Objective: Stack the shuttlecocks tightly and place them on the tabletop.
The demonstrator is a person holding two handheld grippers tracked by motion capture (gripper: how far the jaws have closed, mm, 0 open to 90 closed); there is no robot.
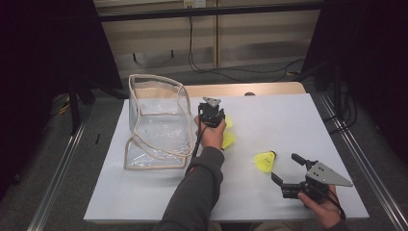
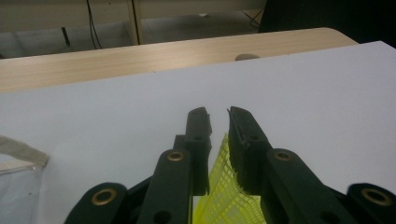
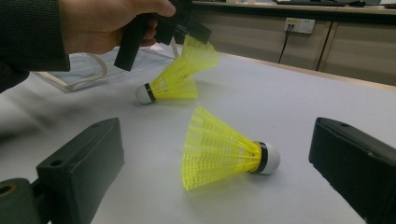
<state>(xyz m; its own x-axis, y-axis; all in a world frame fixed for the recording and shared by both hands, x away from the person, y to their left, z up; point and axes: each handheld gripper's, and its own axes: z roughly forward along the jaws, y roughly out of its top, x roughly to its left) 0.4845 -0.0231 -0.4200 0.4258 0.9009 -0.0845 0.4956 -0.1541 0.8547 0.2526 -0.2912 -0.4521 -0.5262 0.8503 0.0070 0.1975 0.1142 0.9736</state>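
Nearest the camera: right gripper (image 1: pixel 285 169), held low at the near right of the table (image 1: pixel 288 120), jaws spread wide apart and clamping nothing. Just beyond its tips, one yellow shuttlecock (image 1: pixel 265 160) lying on its side, cork toward the far right, open skirt toward the near left, long axis running flat along the tabletop. Seen from the right gripper view as the lying shuttlecock (image 3: pixel 224 149), white cork with a dark band at the right, skirt flaring to the left, framed between the two black jaws but touched by neither.

Farther off, near the table's middle, a second shuttlecock (image 1: pixel 228 140), tilted, cork low and toward the near side, skirt rising away; in the right gripper view (image 3: pixel 175 81) cork resting at the lower left, skirt up at the upper right. Left gripper (image 1: pixel 211 114) closed down on the rim of that skirt, yellow mesh (image 2: pixel 224 186) pinched between jaws standing almost together.

Count: two shuttlecocks, two grippers, one bag.

Further left, one clear plastic bag (image 1: pixel 154 120) with cream trim, standing open, just beside the left hand (image 1: pixel 210 135). Grey sleeve (image 1: pixel 197 192) running in from the near edge. Beyond the white tabletop, a strip of bare wood (image 1: pixel 231 89) along the far edge.
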